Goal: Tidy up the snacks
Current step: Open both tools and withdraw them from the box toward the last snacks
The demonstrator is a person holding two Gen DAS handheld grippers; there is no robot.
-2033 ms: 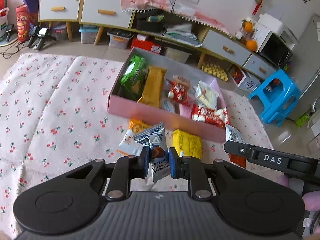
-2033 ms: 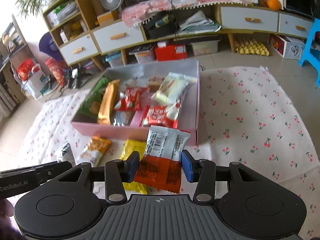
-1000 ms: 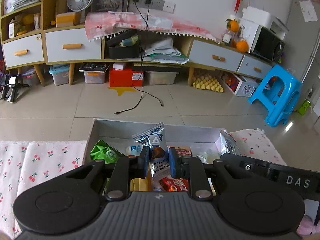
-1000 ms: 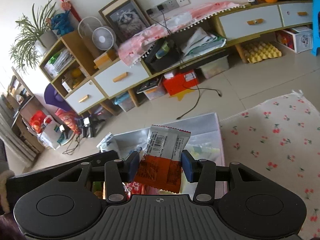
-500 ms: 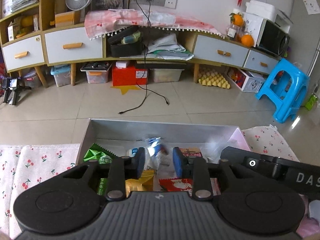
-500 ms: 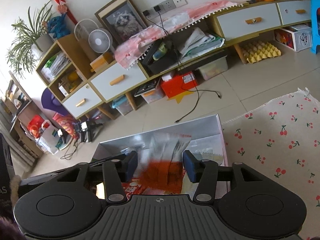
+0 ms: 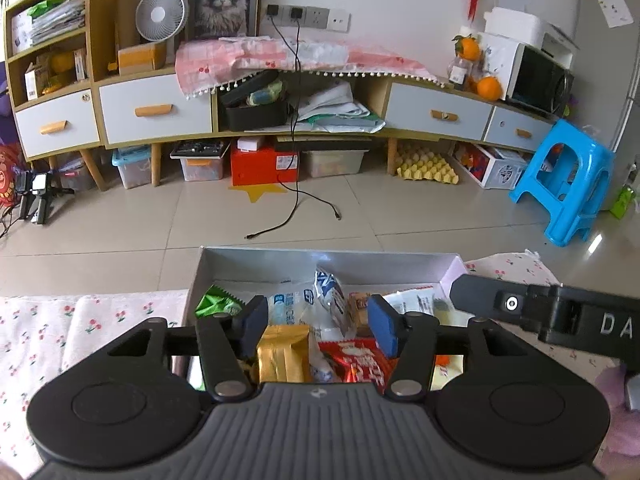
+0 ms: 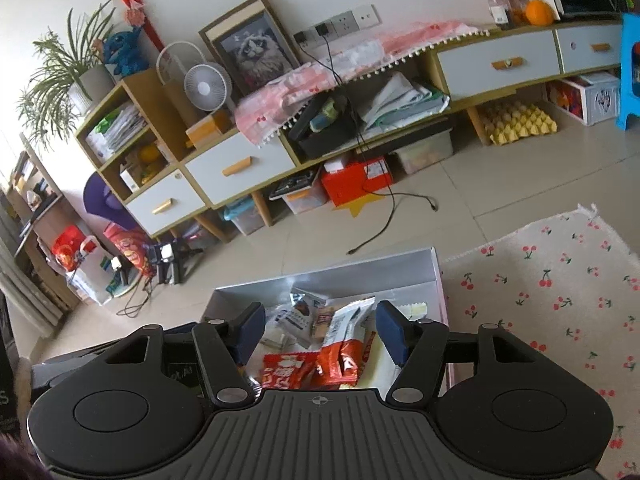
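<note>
Nearest in each view, the black body of a tool is filling the bottom of the frame and is hiding the near wall of the box and much of its contents. The left tool (image 7: 318, 326) is being held with its jaws spread, having just been opening, and nothing is being pinched between the blue pads; the blue-and-white packet (image 7: 330, 298) is lying loose below the gap among the other snacks. The right tool (image 8: 320, 330) is likewise being held spread, its jaws having just been opening, and the orange-and-white packet (image 8: 342, 344) is lying under the gap, touched by neither pad.

Inside the box (image 7: 320, 258), a gold packet (image 7: 284, 354), a red packet (image 7: 356, 360) and a green packet (image 7: 214, 302) are being seen only in part from the left wrist, each cut off by the tool's frame. The green packet is not being shown at all from the right wrist, where it is hidden behind the left-hand finger. The right tool's black side is being shown only in the left wrist view, crossing the box's right corner.

The cherry-print cloth (image 8: 560, 300) under the box is being seen widely on the right from the right wrist, and only in strips from the left wrist. Beyond it, the tiled floor (image 7: 160, 224) is being crossed by a black cable (image 7: 296, 208).
</note>
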